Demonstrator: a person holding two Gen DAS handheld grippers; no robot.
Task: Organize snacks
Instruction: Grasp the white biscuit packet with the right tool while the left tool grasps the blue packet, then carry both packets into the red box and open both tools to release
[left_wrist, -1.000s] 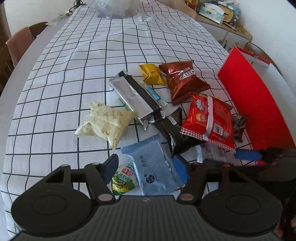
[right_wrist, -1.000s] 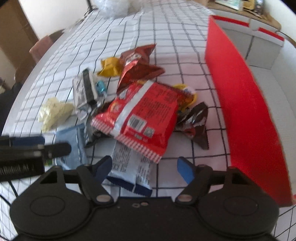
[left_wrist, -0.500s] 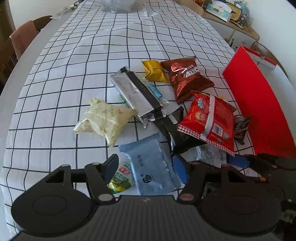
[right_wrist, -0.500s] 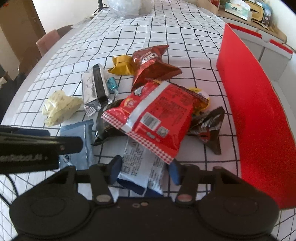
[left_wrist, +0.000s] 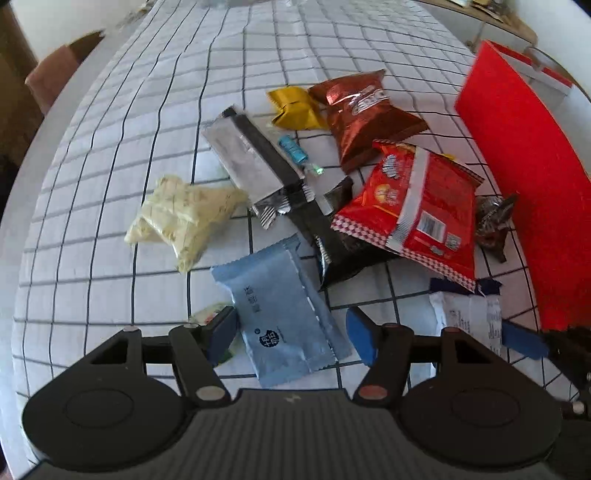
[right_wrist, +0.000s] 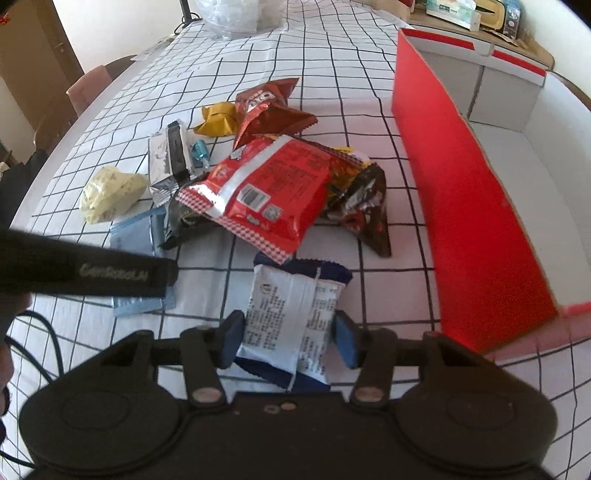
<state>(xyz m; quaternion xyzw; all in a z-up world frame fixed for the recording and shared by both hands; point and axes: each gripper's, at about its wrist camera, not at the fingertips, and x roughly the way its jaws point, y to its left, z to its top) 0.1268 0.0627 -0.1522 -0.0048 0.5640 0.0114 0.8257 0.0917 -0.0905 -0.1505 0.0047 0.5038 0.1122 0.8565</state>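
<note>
Two grippers worked over a heap of snacks on the checked tablecloth (right_wrist: 332, 55): the right gripper (right_wrist: 290, 338) had just closed its jaws onto a white packet with dark blue ends (right_wrist: 291, 314), which lay flat near the red box (right_wrist: 461, 192), printed back facing up. From the left wrist, the left gripper (left_wrist: 291, 334) stood spread around a pale blue packet (left_wrist: 284, 317) without pressing it. Only the right view showed the box's white inside.

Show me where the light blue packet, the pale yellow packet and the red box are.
light blue packet (left_wrist: 284, 317), left wrist view, middle of its face
pale yellow packet (left_wrist: 181, 214), left wrist view, centre
red box (right_wrist: 469, 206), right wrist view, outer red wall
</note>
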